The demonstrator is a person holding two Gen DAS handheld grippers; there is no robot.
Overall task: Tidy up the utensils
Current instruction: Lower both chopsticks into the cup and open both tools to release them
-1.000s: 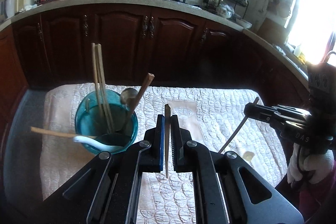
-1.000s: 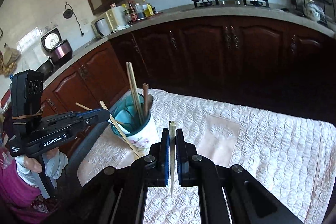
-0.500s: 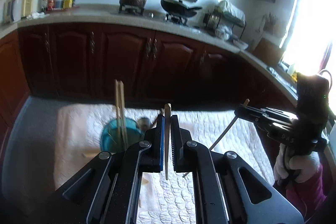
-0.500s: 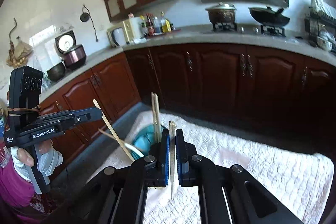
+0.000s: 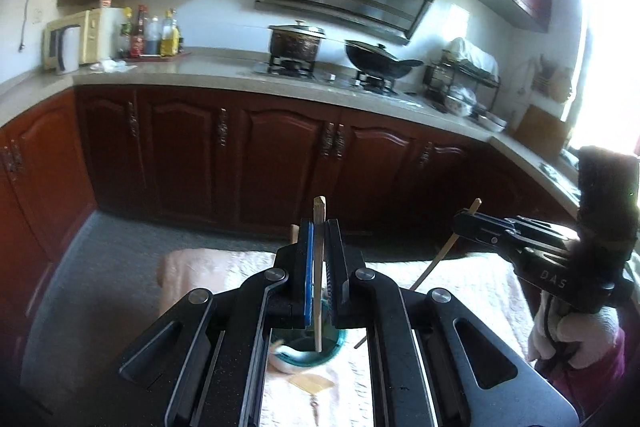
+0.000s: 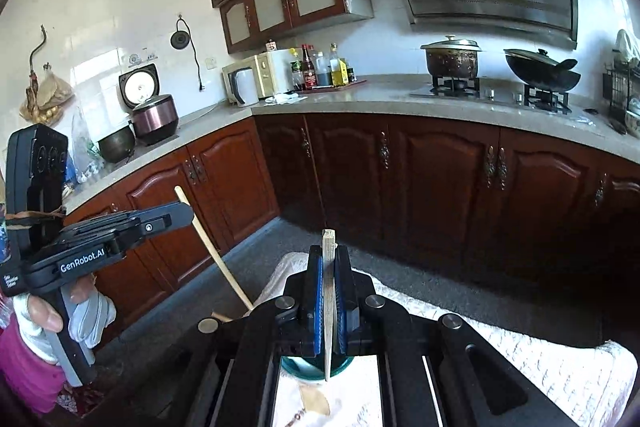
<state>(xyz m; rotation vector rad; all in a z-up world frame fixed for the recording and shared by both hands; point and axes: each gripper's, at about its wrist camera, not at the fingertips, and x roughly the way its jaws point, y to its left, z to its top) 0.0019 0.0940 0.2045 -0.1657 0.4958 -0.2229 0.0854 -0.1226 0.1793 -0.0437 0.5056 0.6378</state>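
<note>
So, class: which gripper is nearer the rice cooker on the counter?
Left. The left gripper is out toward the rice cooker; the right gripper is farther across, above the cup.

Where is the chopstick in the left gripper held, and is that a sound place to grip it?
The left gripper is shut on its chopstick just below the top end, with most of the stick hanging below the jaws. That grip, taken from the side, looks sound for lowering it into the teal cup.
</note>
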